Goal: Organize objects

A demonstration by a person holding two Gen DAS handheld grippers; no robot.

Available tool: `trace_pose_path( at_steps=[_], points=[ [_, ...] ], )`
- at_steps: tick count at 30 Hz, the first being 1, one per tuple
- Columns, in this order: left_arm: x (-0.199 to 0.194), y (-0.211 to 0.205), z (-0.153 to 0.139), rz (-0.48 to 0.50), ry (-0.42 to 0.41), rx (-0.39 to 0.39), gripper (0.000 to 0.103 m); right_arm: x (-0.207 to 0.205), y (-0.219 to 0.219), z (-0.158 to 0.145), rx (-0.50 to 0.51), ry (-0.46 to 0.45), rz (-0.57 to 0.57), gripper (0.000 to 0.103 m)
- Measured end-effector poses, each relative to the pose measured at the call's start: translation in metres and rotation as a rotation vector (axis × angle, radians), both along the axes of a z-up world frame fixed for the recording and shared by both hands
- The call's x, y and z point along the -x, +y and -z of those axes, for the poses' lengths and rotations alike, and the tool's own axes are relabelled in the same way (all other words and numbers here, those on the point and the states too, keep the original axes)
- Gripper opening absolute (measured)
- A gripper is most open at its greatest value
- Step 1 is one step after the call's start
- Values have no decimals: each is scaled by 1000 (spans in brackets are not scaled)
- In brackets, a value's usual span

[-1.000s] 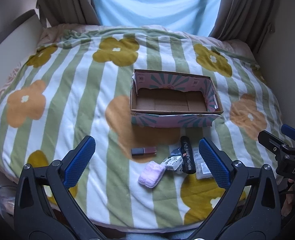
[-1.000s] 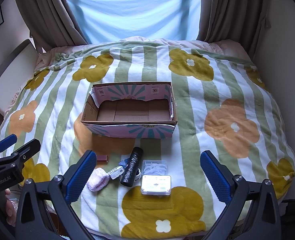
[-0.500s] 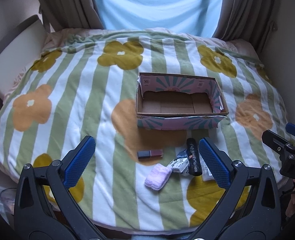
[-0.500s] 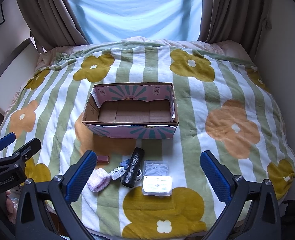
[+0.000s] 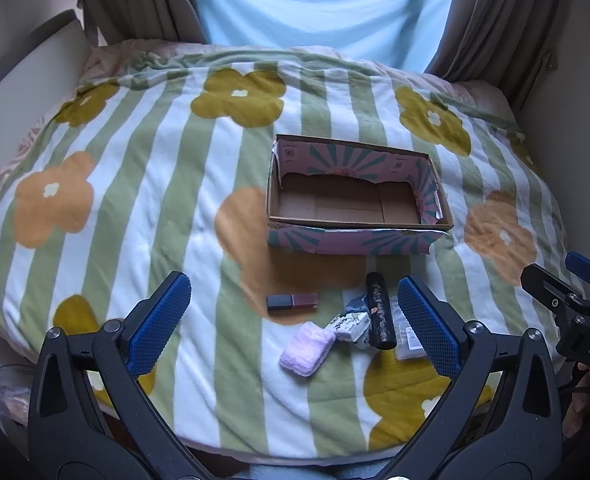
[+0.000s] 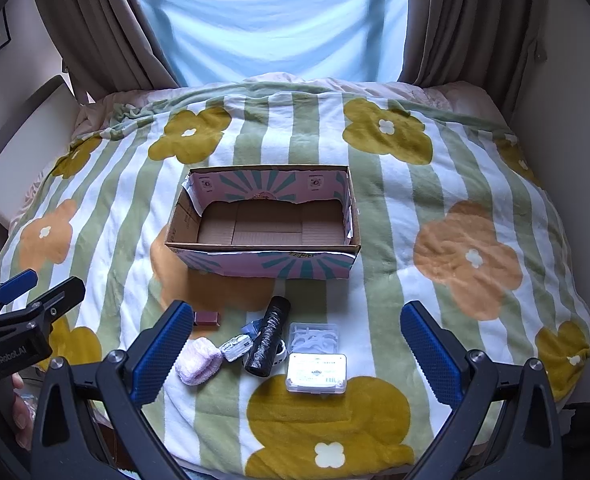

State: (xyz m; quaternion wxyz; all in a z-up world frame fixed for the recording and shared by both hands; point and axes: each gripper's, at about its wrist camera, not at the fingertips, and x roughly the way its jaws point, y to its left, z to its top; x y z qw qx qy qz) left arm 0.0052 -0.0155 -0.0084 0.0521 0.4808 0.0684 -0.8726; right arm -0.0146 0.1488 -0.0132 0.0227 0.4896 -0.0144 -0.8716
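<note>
Both spread wide and holding nothing: left tool (image 5: 294, 324), right tool (image 6: 295, 348), hovering over the striped flower blanket (image 6: 415, 208) on the bed. Open cardboard box (image 6: 263, 220) mid-bed, nothing inside. Just in front of it, clustered close: black roll (image 6: 267, 336), pink pad (image 6: 197, 360), clear case (image 6: 316, 372), brown lipstick (image 5: 293, 302).
</note>
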Motion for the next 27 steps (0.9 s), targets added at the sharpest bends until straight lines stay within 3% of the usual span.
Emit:
trace_pose_path(
  at_steps=[9, 16, 21, 27],
  points=[
    [7, -15, 14, -63, -49, -16, 102, 11, 8, 16, 37, -41, -10, 102],
    [13, -24, 44, -115, -132, -38, 102, 28, 13, 46, 69, -118, -33, 101],
    [22, -21, 79, -135, -211, -56, 102, 43, 13, 83, 107, -205, -56, 92],
    [40, -15, 137, -154, -296, -90, 102, 64, 5, 150, 141, -320, -85, 79]
  ],
)
